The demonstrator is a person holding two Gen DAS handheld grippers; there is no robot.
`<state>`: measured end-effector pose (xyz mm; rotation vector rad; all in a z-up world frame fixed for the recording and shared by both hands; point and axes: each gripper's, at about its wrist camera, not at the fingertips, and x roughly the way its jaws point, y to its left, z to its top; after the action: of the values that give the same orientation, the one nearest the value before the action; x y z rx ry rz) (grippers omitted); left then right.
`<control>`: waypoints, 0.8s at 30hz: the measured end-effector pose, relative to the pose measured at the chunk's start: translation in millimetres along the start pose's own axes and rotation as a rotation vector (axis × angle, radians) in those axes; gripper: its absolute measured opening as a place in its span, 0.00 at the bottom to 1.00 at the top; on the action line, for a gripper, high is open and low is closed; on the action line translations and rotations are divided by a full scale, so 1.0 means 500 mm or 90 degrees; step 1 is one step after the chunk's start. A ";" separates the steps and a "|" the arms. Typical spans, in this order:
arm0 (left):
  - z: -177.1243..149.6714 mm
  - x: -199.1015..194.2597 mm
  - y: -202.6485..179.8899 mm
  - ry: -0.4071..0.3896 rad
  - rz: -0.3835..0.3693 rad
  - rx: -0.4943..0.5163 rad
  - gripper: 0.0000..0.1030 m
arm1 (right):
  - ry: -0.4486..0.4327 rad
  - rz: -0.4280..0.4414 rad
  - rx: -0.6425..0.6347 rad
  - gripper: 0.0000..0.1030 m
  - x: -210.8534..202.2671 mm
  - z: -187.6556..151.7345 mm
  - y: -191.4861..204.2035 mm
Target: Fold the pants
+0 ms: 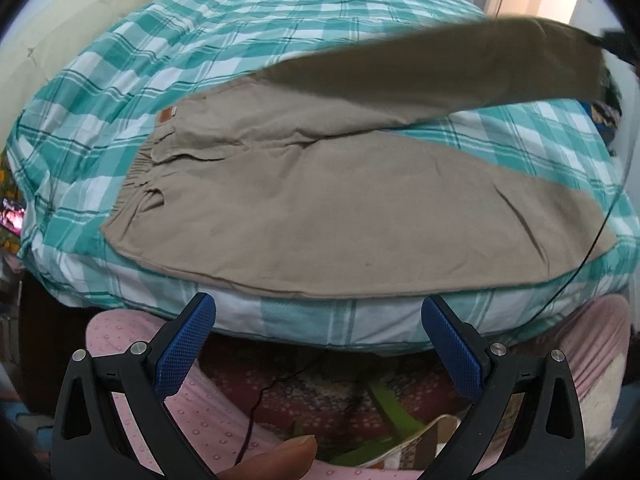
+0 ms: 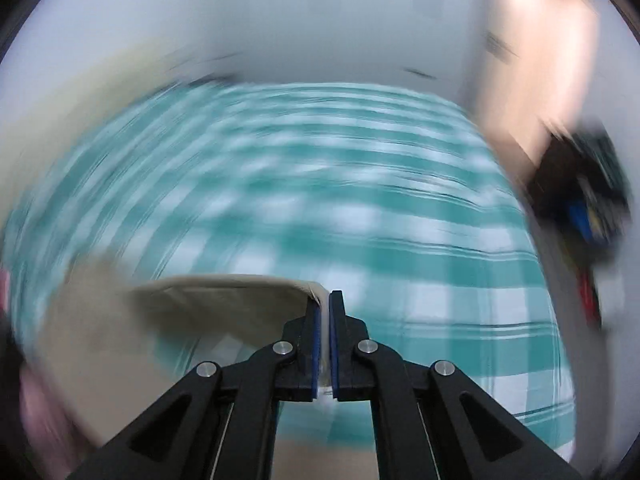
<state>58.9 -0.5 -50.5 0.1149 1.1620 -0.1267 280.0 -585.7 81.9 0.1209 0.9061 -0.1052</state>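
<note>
Closest to me, the left gripper [image 1: 316,312] hangs over the person's lap in pink dotted fabric [image 1: 132,336], its 2 blue-padded fingers [image 1: 186,344] spread wide with nothing between them, and a fingertip [image 1: 280,456] shows at the bottom edge. Just beyond it runs the near edge of the bed [image 1: 280,320], covered in a teal and white checked sheet [image 1: 240,20]. The tan pants [image 1: 320,208] lie spread on that sheet, waistband to the left with a small brown label [image 1: 166,114] near it. 1 leg lies flat along the near edge; the other leg [image 1: 440,68] is lifted off the sheet and stretches up toward the right. There the right gripper [image 2: 325,300] is clamped on the cloth at that leg's end, its pads nearly together with the fabric pinched between them. The right wrist view is heavily blurred, showing only the checked sheet and pale walls behind.
</note>
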 end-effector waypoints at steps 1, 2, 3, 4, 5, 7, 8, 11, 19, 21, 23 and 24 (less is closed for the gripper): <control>0.001 0.000 0.003 0.004 -0.001 -0.005 1.00 | 0.014 -0.025 0.082 0.33 0.045 0.050 -0.063; 0.000 -0.002 0.009 0.007 -0.001 -0.011 1.00 | -0.007 -0.077 0.136 0.38 0.066 0.072 -0.109; -0.003 -0.005 0.015 0.006 0.002 -0.016 1.00 | -0.026 -0.108 0.158 0.38 0.074 0.071 -0.129; -0.009 -0.006 0.026 0.002 0.013 -0.024 1.00 | -0.037 -0.105 0.176 0.38 0.089 0.051 -0.144; -0.012 -0.002 0.034 0.002 0.022 -0.029 1.00 | -0.031 -0.088 0.187 0.38 0.109 0.026 -0.150; -0.018 0.032 0.056 0.027 0.044 -0.045 1.00 | 0.016 -0.061 0.195 0.38 0.163 -0.047 -0.155; -0.014 0.053 0.066 0.042 0.046 -0.051 1.00 | 0.044 -0.053 0.193 0.38 0.190 -0.090 -0.152; 0.029 0.104 0.074 0.043 0.040 -0.039 1.00 | 0.108 -0.026 0.193 0.38 0.266 -0.245 -0.147; 0.348 0.249 0.050 -0.136 0.039 -0.021 1.00 | 0.076 0.086 0.207 0.38 0.280 -0.489 -0.014; 0.404 0.343 0.040 -0.145 0.070 -0.023 1.00 | 0.077 0.091 0.174 0.38 0.279 -0.511 0.038; 0.399 0.469 0.032 -0.079 0.140 0.008 0.98 | 0.089 0.091 0.112 0.39 0.285 -0.525 0.088; 0.381 0.506 0.033 -0.053 0.141 0.024 0.99 | 0.103 0.096 0.079 0.39 0.288 -0.528 0.108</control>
<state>333.2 -24.2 -207.7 0.2682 1.0567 0.0430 170.5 -498.6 -189.6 0.3165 1.0480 -0.0121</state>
